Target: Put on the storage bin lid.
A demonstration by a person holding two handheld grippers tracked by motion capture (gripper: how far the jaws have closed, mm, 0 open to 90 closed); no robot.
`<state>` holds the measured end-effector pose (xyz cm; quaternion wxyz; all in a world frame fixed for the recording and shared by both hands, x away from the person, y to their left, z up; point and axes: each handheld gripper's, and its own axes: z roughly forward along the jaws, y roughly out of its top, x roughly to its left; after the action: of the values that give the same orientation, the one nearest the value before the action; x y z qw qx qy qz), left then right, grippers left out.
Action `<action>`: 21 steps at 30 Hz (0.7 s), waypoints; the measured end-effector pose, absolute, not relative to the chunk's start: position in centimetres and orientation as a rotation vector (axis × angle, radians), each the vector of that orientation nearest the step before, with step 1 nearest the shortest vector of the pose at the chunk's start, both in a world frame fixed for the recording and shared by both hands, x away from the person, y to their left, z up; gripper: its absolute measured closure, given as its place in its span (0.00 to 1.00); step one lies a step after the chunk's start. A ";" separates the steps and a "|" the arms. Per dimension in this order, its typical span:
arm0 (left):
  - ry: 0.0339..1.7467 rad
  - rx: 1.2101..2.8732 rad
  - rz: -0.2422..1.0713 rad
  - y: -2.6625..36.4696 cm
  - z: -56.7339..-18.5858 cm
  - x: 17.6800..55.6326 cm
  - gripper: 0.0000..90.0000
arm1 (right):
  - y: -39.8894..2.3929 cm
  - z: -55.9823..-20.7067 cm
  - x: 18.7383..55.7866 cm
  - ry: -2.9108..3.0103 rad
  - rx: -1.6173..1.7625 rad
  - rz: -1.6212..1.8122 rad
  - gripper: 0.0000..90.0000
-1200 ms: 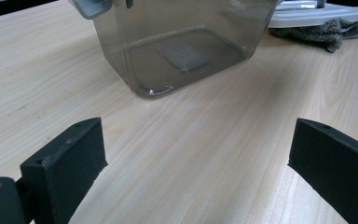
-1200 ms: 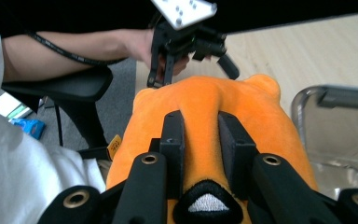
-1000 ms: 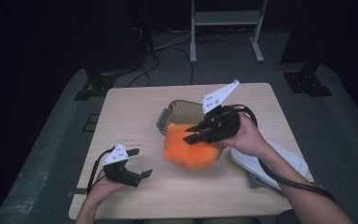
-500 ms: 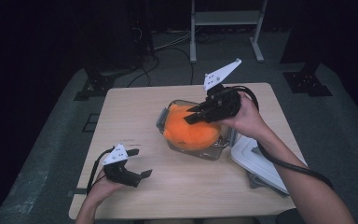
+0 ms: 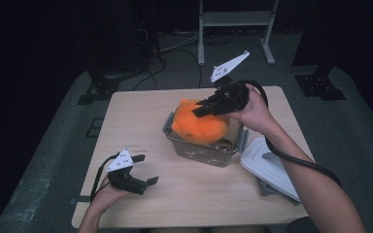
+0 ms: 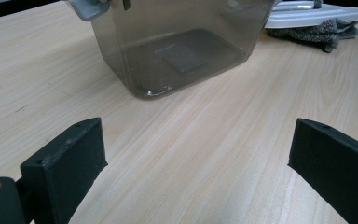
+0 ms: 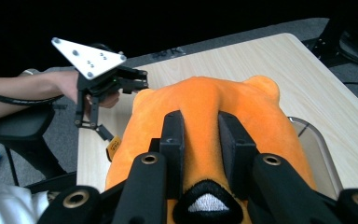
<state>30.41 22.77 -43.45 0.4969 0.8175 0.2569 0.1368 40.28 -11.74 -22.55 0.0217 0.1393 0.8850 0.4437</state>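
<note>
My right gripper (image 5: 200, 109) is shut on an orange plush toy (image 5: 198, 128), pinching its fabric from above. The toy hangs at the open top of a clear plastic container (image 5: 208, 151) in the middle of the table. In the right gripper view both black jaws of my right gripper (image 7: 200, 122) press into the orange plush toy (image 7: 261, 121). Through the wall of the container (image 6: 177, 46) its bottom looks bare. My left gripper (image 5: 147, 169) rests open near the table's front left; in its own view the left gripper (image 6: 198, 149) has only bare wood between its wide jaws.
A white lid (image 5: 269, 167) lies on a grey cloth (image 5: 267, 187) at the table's right front edge; lid (image 6: 307, 16) and cloth (image 6: 319, 31) sit just beyond the container. A person's hand holds the left gripper (image 7: 116, 81). Black stands surround the table.
My right gripper has carried the orange plush up and toward the far side, from low at the container's front to over its opening. The left gripper has stayed in place.
</note>
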 end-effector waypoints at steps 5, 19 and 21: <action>0.620 1.982 0.329 22.7 -43.5 30.4 0.03 | -11.9 -23.1 41.1 2.734 0.462 1.374 0.81; 0.618 1.980 0.330 22.7 -43.5 30.4 0.03 | -12.1 -24.9 43.2 2.734 0.524 1.364 0.81; 0.617 1.981 0.328 22.6 -43.5 30.3 0.03 | -12.1 -25.0 43.3 2.731 0.523 1.363 0.81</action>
<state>30.35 22.64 -43.50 0.4972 0.8182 0.2548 0.1355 43.29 -12.09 -24.96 0.0224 0.1688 0.8816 0.4402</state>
